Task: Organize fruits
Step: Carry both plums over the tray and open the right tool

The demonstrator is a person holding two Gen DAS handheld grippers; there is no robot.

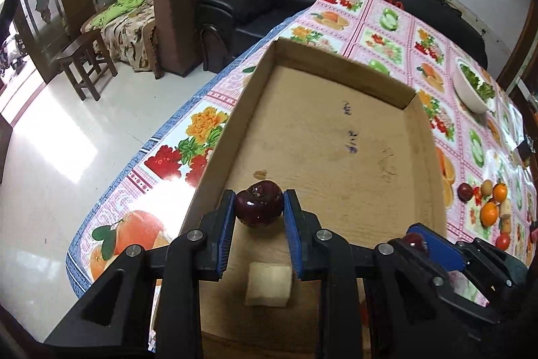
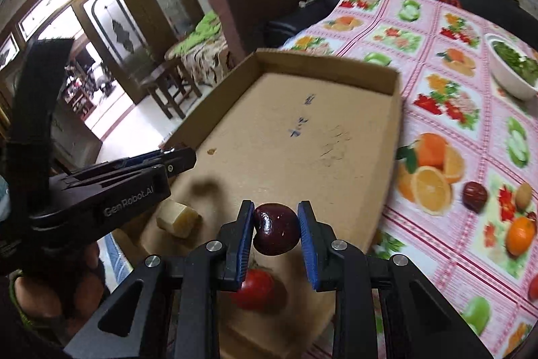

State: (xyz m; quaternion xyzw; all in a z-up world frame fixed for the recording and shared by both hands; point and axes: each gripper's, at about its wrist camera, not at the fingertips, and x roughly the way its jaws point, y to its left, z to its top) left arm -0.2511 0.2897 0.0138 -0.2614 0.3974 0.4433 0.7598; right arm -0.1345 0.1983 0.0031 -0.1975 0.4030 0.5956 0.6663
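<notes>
Left hand-held gripper (image 1: 259,207) clamped on a dark cherry (image 1: 258,204) above the cardboard tray (image 1: 336,137), pale chunk (image 1: 268,283) lying below. Right hand-held gripper (image 2: 275,229) gripping another dark cherry (image 2: 276,229), tomato (image 2: 255,290) underneath. More fruit (image 2: 521,234) loose on the bench (image 2: 437,32), far right.

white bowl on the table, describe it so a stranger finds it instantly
Start at the table under the pink fruit-print tablecloth, then go past the far right corner of the cardboard tray. The white bowl sits there on the cloth, apart from the tray. It is the only dish in view and holds chopped green leaves, while the loose fruits lie nearer the camera.
</notes>
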